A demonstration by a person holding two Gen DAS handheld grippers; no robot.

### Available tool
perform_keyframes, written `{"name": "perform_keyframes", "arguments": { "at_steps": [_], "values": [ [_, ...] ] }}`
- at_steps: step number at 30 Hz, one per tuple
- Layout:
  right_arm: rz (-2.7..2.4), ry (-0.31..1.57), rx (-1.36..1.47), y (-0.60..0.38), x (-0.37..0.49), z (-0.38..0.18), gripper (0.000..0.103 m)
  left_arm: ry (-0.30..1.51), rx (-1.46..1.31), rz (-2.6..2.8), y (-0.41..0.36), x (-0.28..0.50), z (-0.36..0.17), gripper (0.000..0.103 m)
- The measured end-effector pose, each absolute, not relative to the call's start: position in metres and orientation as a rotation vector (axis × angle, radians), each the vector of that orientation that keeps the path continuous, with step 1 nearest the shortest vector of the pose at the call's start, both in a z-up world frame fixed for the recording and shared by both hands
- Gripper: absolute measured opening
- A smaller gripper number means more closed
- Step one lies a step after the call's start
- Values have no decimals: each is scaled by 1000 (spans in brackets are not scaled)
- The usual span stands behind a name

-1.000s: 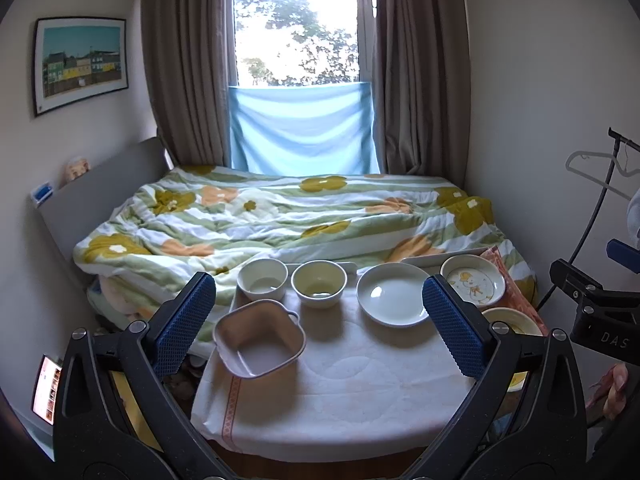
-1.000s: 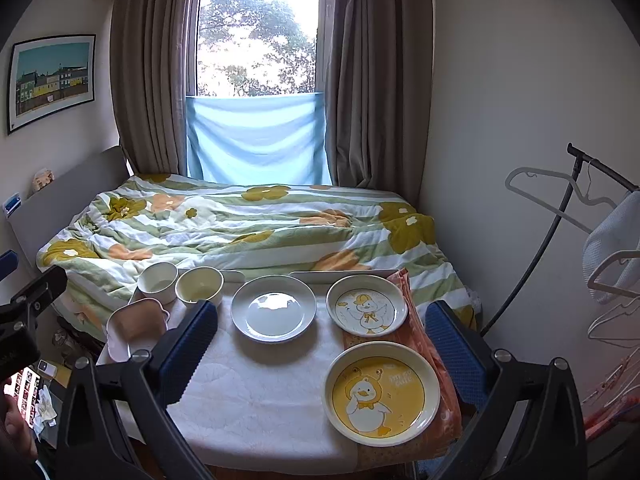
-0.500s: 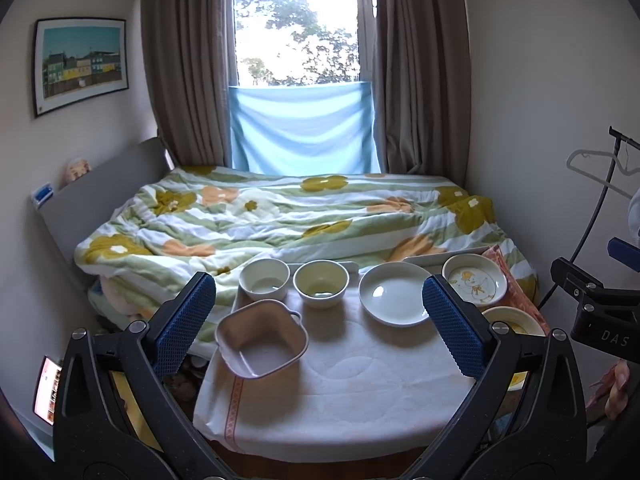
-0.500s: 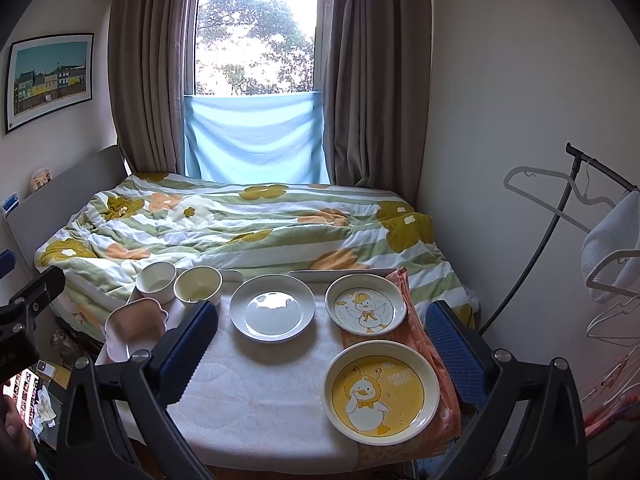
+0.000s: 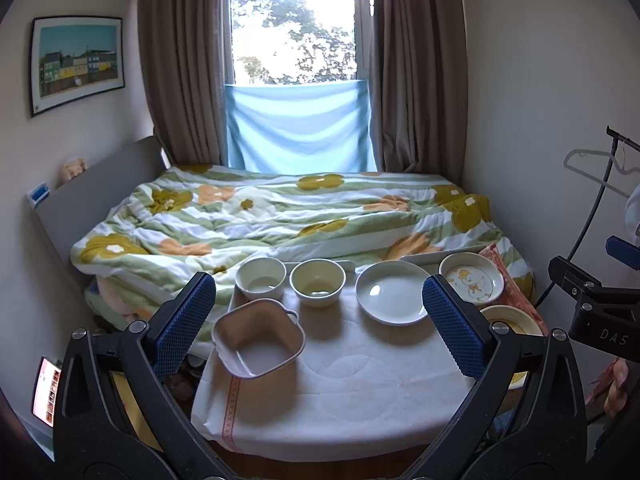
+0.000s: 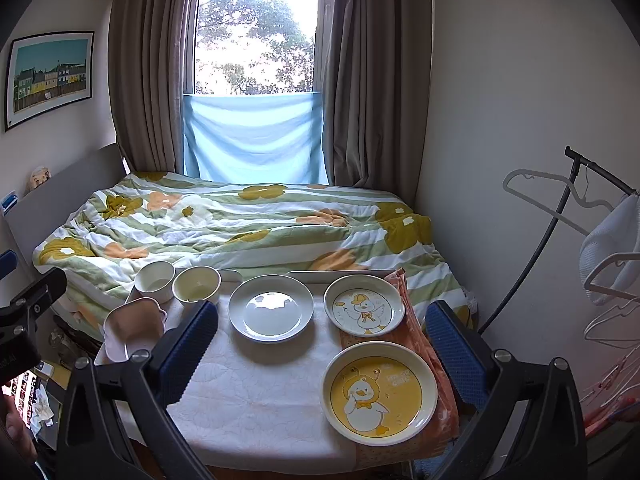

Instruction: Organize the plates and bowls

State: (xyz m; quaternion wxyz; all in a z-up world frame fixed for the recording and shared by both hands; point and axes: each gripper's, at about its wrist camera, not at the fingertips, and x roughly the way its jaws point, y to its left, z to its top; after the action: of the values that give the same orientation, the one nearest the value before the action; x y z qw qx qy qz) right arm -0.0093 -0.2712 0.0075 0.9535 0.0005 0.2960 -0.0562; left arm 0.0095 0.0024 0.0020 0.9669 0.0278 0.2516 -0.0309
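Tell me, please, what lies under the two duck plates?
An orange patterned cloth lies under both the white duck plate and yellow duck plate; what it covers is hidden.

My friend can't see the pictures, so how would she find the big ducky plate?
Start at the small table standing at the foot of the bed. Along its right side lies an orange patterned cloth, and the big duck plate sits on its near end. Unlike the smaller white duck plate behind it, its middle is yellow.
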Motion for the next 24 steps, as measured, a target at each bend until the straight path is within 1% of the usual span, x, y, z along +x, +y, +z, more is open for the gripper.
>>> {"name": "perform_keyframes", "arguments": {
  "at_steps": [24],
  "values": [
    [-117,600,2,-273,-8,7,103,503,65,-59,3,9,4,103]
  ]
}}
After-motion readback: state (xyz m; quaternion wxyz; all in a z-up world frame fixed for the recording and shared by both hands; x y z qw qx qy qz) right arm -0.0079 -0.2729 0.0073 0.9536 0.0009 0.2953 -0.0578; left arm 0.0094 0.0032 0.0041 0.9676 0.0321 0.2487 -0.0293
